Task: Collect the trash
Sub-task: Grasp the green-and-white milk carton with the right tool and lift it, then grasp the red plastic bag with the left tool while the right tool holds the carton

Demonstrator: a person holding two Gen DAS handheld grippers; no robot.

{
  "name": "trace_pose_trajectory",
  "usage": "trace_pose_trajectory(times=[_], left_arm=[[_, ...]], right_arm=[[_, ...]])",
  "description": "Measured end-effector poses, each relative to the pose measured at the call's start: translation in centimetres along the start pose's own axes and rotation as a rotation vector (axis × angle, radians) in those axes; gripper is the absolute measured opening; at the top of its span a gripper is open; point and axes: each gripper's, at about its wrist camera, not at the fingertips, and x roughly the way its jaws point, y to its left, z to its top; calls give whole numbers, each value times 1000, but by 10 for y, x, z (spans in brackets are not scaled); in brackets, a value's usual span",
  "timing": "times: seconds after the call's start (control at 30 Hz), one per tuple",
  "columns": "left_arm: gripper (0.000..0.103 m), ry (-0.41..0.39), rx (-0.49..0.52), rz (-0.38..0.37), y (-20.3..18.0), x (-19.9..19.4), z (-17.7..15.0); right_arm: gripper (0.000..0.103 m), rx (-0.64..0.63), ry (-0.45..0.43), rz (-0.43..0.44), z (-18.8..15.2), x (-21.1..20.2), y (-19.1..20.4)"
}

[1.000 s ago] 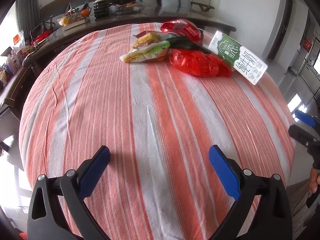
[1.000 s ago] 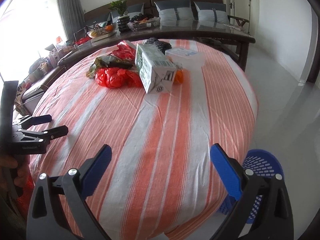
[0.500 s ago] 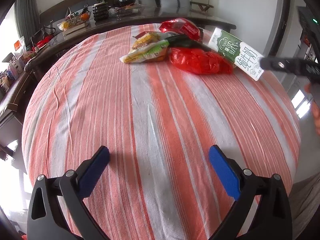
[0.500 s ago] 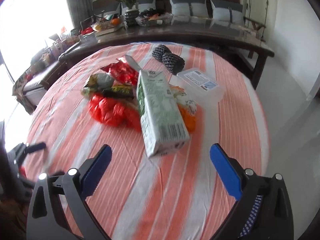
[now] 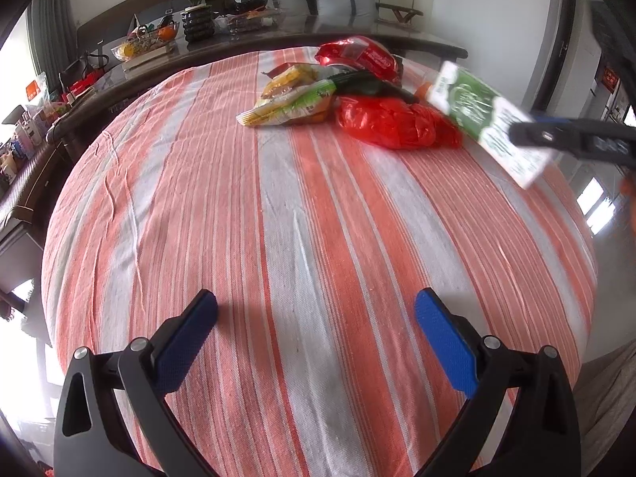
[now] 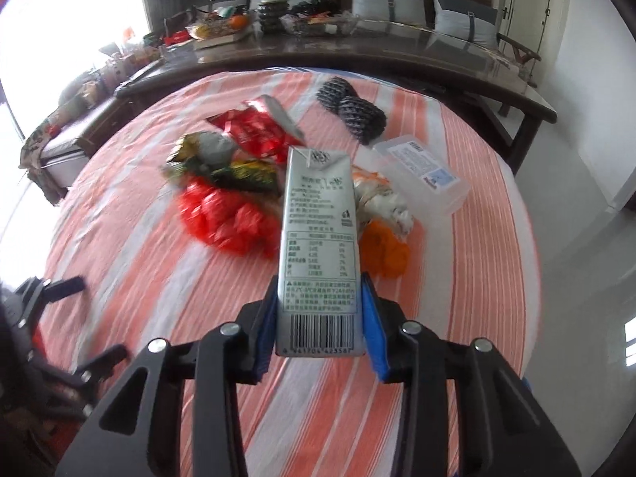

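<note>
The right gripper point(image 6: 320, 314) has just been closing, and its blue fingers point(image 6: 371, 326) now clamp the lower end of the milk carton point(image 6: 318, 246), which points toward twelve o'clock above the striped desk point(image 6: 457, 278). The carton's grey side panel carries a table of small print, too fine to read, and a barcode at its near end; from the left wrist view its green and white face point(image 5: 483, 119) is blurred, so its lettering cannot be made out. At ten o'clock from the carton lies a red plastic bag point(image 6: 226, 218), with a red foil packet point(image 6: 254, 131) beyond it and a green and yellow snack wrapper point(image 5: 294, 105) beside it. At two o'clock sits a clear plastic box point(image 6: 427, 173) with a blue and white label. The left gripper point(image 5: 316, 338) hangs over bare cloth, fingers spread wide and empty.
</note>
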Motion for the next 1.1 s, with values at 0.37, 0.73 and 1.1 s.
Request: trace_pose_trajectory(times=[0.37,0.73,1.1], left_arm=[[98,-1,-12,11,1,1,2],[98,-8,-2,6,1,1,0],[98,-6,-3,5,1,1,0]], right_arm=[[38,73,20,-11,-65,-29,-3],[90,136,-7,-26,-75,9,12],[92,108,-36,-65,-75,14,5]])
